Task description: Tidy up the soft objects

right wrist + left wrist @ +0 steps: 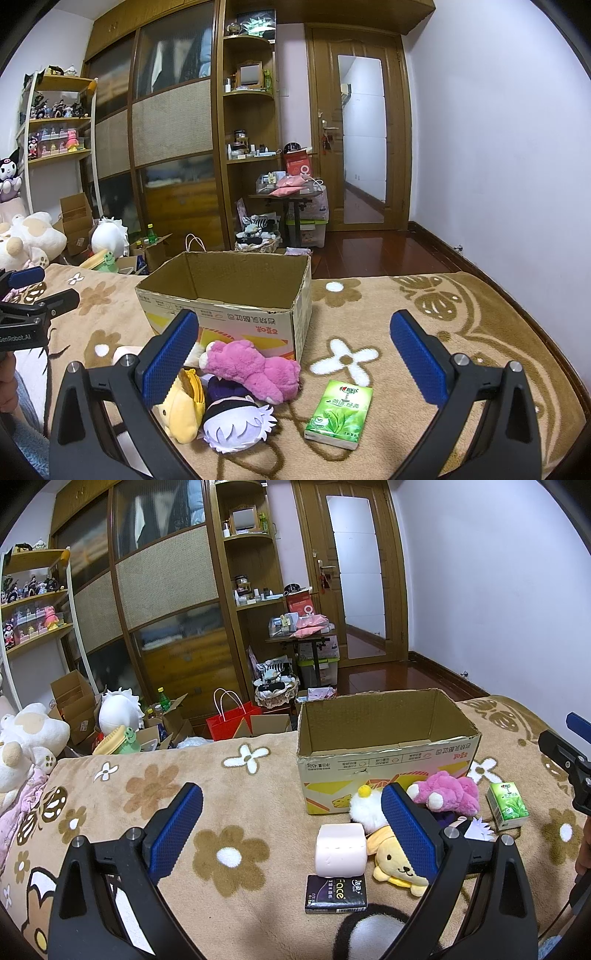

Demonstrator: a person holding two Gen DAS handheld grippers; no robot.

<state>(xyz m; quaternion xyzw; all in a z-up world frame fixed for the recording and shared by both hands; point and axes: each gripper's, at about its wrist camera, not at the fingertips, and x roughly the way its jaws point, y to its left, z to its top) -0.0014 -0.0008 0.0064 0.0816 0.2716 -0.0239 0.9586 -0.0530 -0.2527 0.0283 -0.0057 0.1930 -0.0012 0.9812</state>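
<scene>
An empty cardboard box (388, 746) (229, 295) stands on the flowered blanket. In front of it lie a pink plush (448, 792) (251, 369), a yellow dog plush (395, 864) (184, 410), a white fluffy plush (365, 806), a white-haired doll (236, 424), a pale pink tissue pack (340, 849), a black tissue pack (335, 892) and a green tissue pack (508, 805) (340, 413). My left gripper (291, 834) is open above the pink and black packs. My right gripper (293, 358) is open above the pink plush and green pack.
The blanket (184, 805) covers a bed whose far edge drops to a cluttered floor with boxes, a red bag (231, 722) and plush toys (26, 738). A wardrobe and shelves stand behind. A closed door (360, 129) is at the back right.
</scene>
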